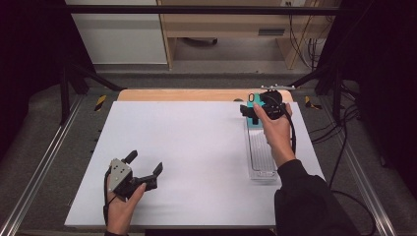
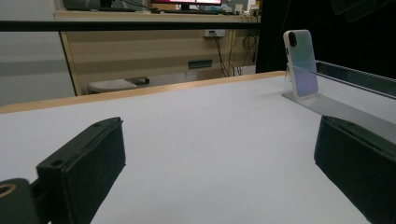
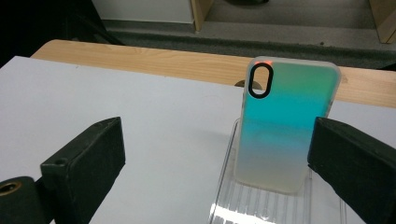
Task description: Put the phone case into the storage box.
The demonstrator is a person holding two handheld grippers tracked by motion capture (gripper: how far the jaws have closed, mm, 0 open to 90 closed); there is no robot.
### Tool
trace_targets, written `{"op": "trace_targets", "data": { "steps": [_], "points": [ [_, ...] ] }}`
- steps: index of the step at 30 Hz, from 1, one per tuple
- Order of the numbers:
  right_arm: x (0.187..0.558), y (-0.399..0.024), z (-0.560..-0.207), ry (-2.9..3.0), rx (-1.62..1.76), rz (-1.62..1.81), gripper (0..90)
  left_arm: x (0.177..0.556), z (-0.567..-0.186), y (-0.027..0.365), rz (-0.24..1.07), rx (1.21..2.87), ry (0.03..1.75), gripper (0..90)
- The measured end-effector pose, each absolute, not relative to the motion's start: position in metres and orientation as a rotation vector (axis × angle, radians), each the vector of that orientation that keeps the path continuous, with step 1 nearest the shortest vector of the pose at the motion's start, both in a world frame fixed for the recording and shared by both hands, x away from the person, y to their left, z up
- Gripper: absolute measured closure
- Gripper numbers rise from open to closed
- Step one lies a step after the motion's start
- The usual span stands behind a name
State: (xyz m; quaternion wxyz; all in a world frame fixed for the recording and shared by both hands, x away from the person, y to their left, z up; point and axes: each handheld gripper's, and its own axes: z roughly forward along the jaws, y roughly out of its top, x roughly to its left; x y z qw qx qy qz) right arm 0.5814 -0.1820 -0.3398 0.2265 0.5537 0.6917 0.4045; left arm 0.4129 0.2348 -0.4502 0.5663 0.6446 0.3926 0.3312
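A phone case (image 3: 285, 126) with a teal-to-pale sheen and a black camera cutout stands upright in the far end of a clear slotted rack (image 3: 261, 207). My right gripper (image 3: 215, 126) is open around it: the case sits between the jaws, close to the right one, and whether they touch is unclear. From above, the right gripper (image 1: 252, 109) is at the case (image 1: 256, 100) near the far right of the white table (image 1: 196, 147). My left gripper (image 1: 145, 163) rests open and empty at the front left. Its view (image 2: 217, 126) shows the case (image 2: 301, 63) far off.
The clear rack (image 1: 260, 155) runs toward me along the table's right side. A wooden strip (image 1: 182, 95) borders the far edge. Black frame posts and cables (image 1: 339, 98) stand beyond the right side, and cabinets (image 1: 221, 29) lie behind.
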Motion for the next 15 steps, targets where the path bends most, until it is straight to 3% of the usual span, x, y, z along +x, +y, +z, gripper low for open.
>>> {"op": "trace_targets", "data": {
  "steps": [15],
  "points": [
    [0.554,-0.202,-0.330,1.825,1.444,1.210,5.4,0.410,-0.448,0.253,0.778,1.484,0.960,1.5]
  ]
}}
